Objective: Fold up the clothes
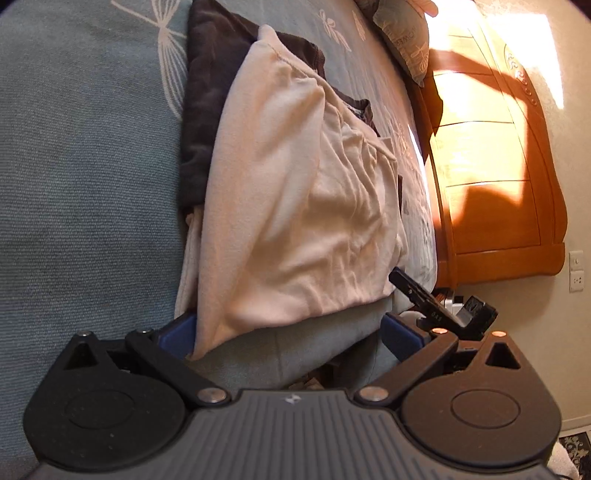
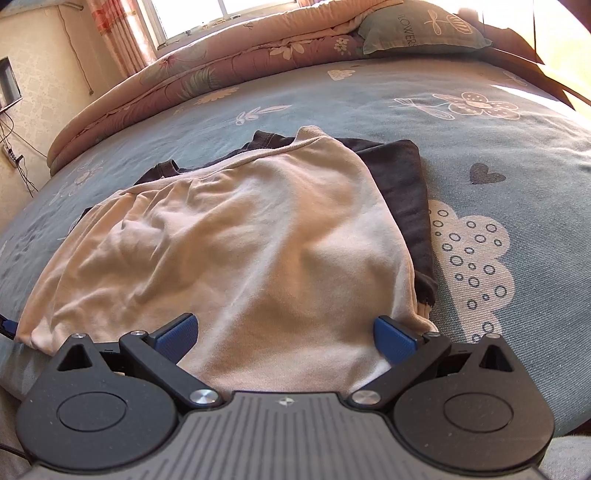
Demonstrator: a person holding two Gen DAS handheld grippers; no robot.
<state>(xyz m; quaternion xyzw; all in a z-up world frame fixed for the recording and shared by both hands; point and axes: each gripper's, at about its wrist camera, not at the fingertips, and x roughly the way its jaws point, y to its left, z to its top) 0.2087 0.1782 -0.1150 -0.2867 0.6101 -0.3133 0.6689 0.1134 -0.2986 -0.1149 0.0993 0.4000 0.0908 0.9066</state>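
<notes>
A cream garment point(image 1: 295, 206) lies folded on top of a dark brown garment point(image 1: 207, 110) on the blue-grey bedspread point(image 1: 85, 184). My left gripper point(image 1: 288, 334) is open at the cream garment's near edge, and a corner of the cloth rests against its left pad point(image 1: 177, 334). The right gripper's black body point(image 1: 443, 306) shows at that edge's other end. In the right wrist view the cream garment point(image 2: 240, 240) covers most of the dark garment point(image 2: 402, 192). My right gripper point(image 2: 286, 334) is open, its pads straddling the cream hem without pinching it.
A wooden headboard point(image 1: 495, 166) stands at the bed's side, with wall sockets point(image 1: 576, 269) past it. A rolled pink floral quilt point(image 2: 221, 62) and a pillow point(image 2: 417, 33) lie at the bed's far side under a window point(image 2: 192, 18). The bedspread point(image 2: 498, 147) lies bare to the right.
</notes>
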